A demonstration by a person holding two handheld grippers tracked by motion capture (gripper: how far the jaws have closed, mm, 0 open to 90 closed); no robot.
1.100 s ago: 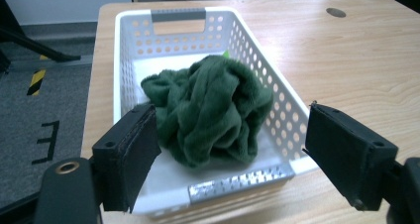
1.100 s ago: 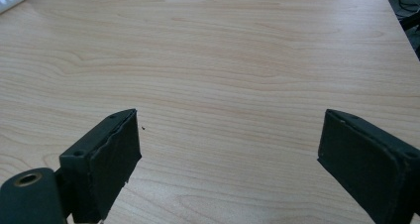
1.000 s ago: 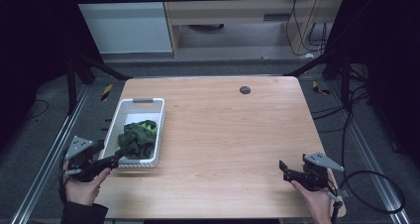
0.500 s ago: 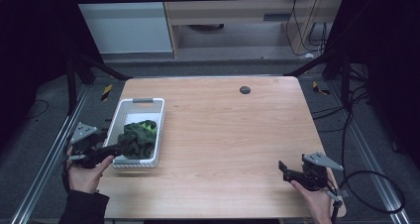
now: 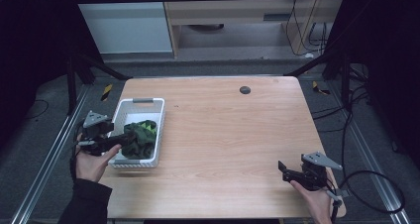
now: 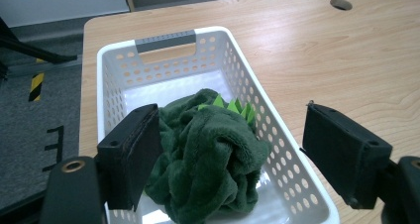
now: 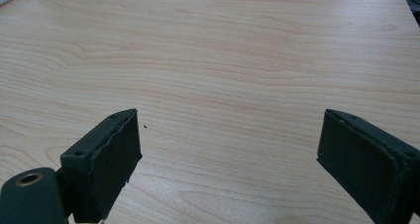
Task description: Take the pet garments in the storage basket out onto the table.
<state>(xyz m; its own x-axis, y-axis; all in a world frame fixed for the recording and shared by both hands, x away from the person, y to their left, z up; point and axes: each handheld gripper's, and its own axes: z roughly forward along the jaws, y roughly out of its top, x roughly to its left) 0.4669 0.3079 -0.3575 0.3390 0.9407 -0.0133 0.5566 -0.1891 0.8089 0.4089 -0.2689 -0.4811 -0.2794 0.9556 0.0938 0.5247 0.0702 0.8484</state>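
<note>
A white perforated basket sits on the left of the wooden table, and a crumpled dark green plush cloth with light green spikes lies in its near end. My left gripper reaches in from the basket's left side, right by the cloth. In the left gripper view it is open, its jaws wide apart on either side of the cloth above the basket. My right gripper hovers low near the table's front right corner. It is open over bare wood.
A small dark round hole marks the table's far middle and shows in the left gripper view. Black frame posts stand at the far corners. A cable trails off the table's right edge.
The left gripper has moved forward and right from the table's front left edge to the basket, ending beside the green cloth. The right gripper has stayed put.
</note>
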